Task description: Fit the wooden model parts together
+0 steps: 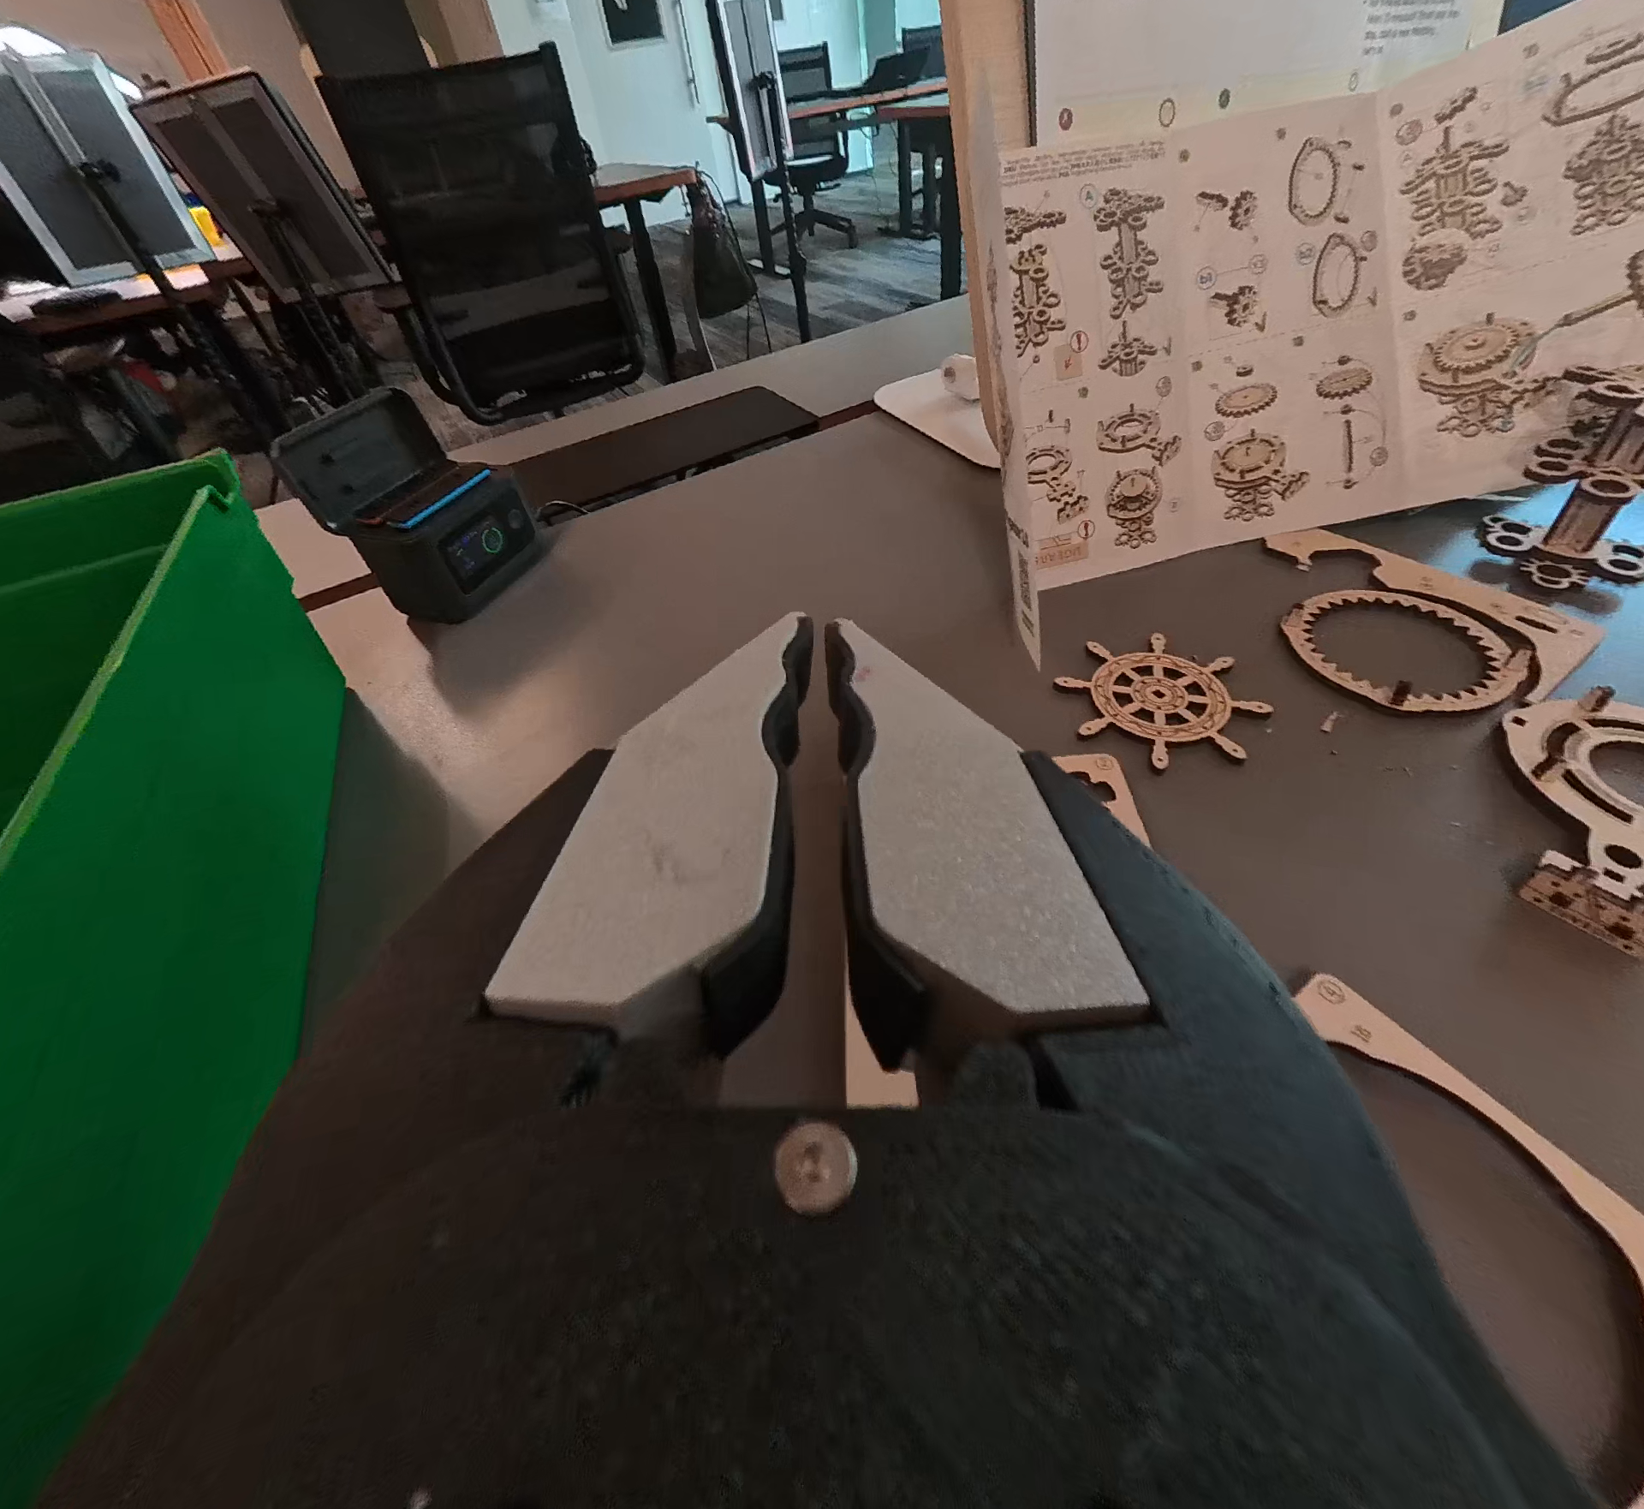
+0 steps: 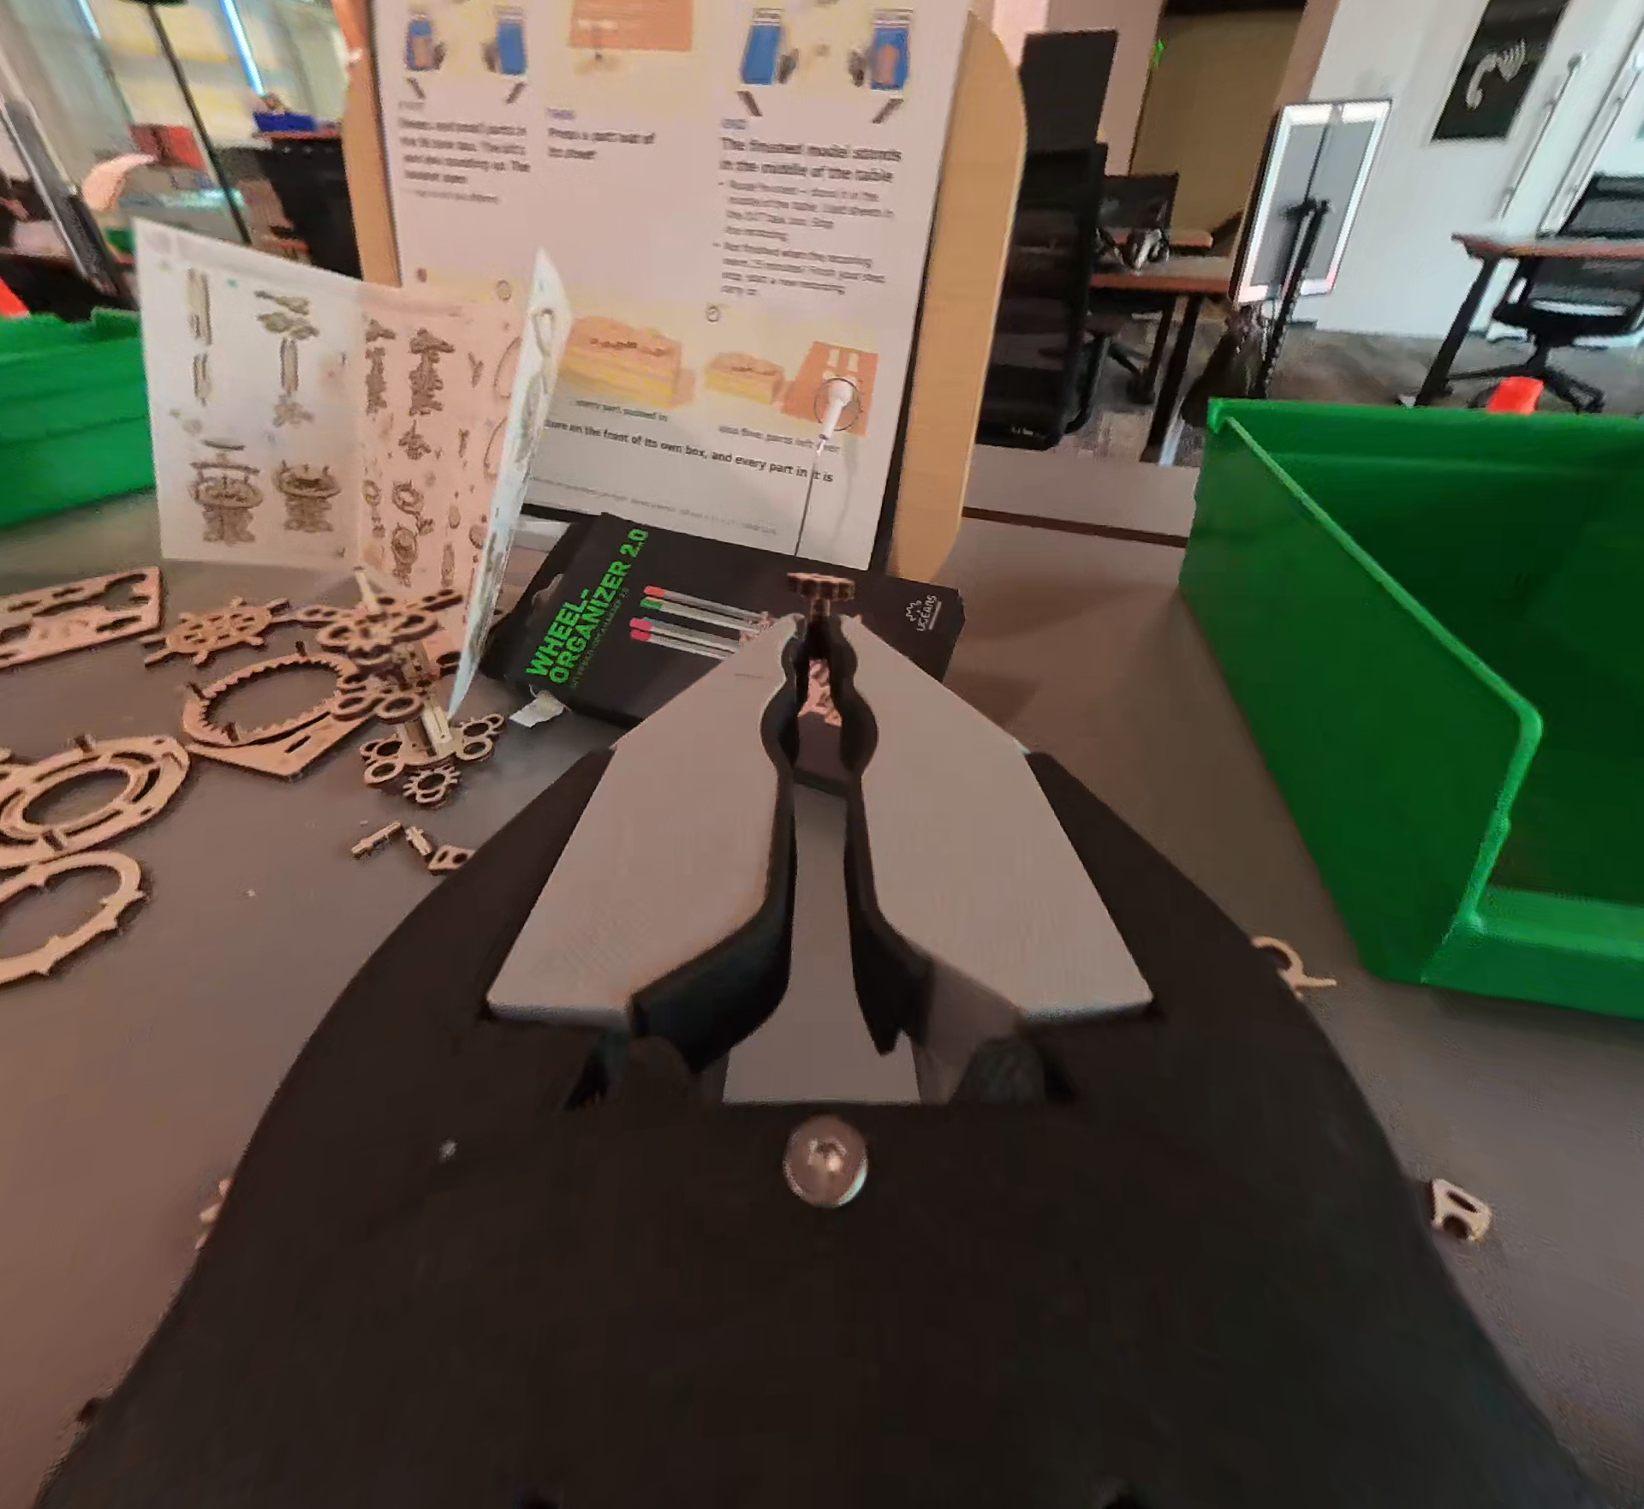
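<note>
The right hand-held gripper pinches a small wooden gear piece at its tips, up above the black kit box on the counter. The left hand-held gripper is nearly pressed together with nothing in it. A wooden ship wheel lies just right of its tips. The half-built model stands left of the black box, maybe leaning a little.

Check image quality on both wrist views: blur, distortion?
Left wrist view: fisheye bending at the edges, ship's wheel part sharp, green bin soft. Right wrist view: overall motion blur, instruction booklet smeared; small gear part above the right hand-held gripper readable.
</note>
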Demonstrator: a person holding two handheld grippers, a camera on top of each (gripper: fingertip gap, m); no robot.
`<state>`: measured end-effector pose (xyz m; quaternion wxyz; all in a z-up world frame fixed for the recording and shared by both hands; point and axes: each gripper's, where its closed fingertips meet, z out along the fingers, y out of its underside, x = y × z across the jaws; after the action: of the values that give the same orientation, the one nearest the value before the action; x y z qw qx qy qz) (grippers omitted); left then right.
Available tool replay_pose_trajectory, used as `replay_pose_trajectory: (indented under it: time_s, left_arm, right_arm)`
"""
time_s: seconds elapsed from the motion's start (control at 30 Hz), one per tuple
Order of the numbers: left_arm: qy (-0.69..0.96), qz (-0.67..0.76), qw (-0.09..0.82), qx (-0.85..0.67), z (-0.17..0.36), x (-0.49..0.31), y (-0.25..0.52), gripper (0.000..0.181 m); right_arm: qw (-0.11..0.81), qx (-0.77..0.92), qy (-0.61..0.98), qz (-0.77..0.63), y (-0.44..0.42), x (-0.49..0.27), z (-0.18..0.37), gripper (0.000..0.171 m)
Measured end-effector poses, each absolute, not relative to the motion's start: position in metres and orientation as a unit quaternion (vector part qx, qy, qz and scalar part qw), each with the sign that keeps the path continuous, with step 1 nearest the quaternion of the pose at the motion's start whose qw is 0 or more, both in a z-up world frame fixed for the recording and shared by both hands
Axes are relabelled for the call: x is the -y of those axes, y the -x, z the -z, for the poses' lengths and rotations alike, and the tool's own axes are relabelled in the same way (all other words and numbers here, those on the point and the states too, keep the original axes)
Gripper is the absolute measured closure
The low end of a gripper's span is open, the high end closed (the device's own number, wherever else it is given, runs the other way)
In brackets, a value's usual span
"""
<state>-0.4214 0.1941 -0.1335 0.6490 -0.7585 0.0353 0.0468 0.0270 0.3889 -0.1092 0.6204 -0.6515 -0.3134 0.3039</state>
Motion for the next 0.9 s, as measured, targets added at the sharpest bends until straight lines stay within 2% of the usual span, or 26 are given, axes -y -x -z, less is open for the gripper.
replay_pose_trajectory:
  time_s: [0.9]
  left_arm:
    - [0.741,-0.079,0.663,-0.074,0.119,-0.192,0.411,0.181]
  right_arm:
    - [0.578,0.397,0.677,-0.224,0.002,-0.387,0.140,0.171]
